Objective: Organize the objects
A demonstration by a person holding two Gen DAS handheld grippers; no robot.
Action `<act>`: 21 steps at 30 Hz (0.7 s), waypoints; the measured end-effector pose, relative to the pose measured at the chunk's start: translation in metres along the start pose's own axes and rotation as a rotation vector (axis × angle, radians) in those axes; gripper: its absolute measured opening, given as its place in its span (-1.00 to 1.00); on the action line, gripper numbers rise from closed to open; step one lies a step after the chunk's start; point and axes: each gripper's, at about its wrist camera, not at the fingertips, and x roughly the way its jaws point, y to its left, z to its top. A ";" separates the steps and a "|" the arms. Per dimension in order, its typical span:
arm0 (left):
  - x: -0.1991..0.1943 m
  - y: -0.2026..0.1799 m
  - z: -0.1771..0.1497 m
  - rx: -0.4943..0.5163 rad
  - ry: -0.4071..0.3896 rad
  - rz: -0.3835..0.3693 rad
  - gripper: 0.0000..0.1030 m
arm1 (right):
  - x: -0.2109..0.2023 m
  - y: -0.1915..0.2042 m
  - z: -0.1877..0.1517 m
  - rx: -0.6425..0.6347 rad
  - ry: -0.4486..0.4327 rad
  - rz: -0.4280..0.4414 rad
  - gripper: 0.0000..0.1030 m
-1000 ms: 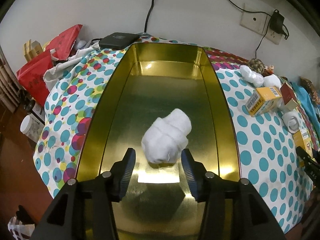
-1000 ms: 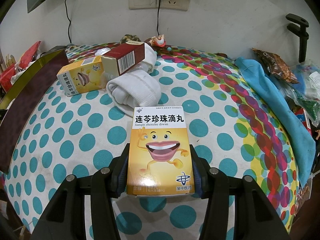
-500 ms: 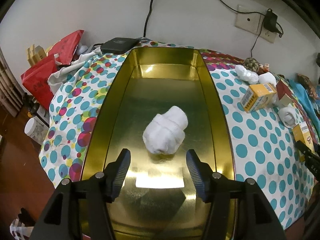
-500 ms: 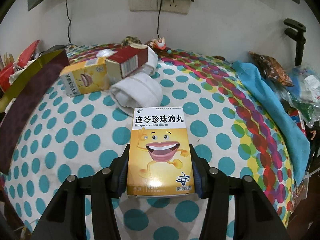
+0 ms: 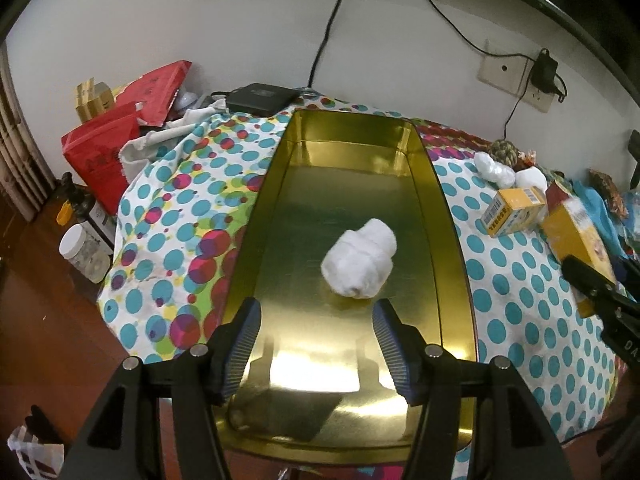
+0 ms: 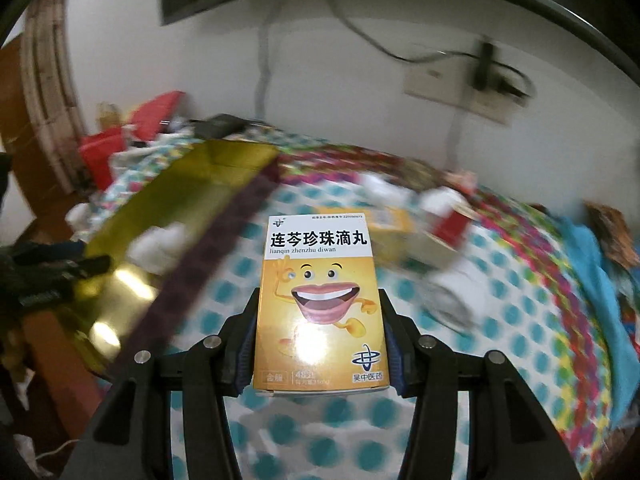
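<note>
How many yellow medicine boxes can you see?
2: one yellow cartoon-mouth medicine box clamped in the right gripper, another yellow medicine box lying on the dotted tablecloth. Others may be hidden.

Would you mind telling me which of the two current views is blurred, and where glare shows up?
Right wrist view: background smeared by motion blur, though the yellow box stays sharp, with a small glare spot on its lower front. Left wrist view: mostly sharp, a bright glare patch on the gold tray floor near the left tool.

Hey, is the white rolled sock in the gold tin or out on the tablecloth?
In. The white rolled sock lies on the floor of the gold tin, inside its walls, apart from the left tongs.
</note>
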 end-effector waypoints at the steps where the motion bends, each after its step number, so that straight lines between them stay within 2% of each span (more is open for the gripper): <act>1: -0.002 0.003 -0.001 -0.003 -0.005 -0.001 0.16 | 0.002 0.011 0.005 -0.010 -0.003 0.027 -0.05; 8: -0.014 0.021 -0.006 -0.044 -0.012 -0.016 0.16 | 0.013 0.068 0.030 -0.092 -0.006 0.133 -0.05; 17: -0.025 0.045 -0.009 -0.093 -0.023 -0.014 0.17 | 0.049 0.122 0.041 -0.155 0.080 0.221 -0.05; 21: -0.028 0.059 -0.010 -0.114 -0.031 -0.005 0.17 | 0.063 0.138 0.041 -0.173 0.110 0.233 -0.05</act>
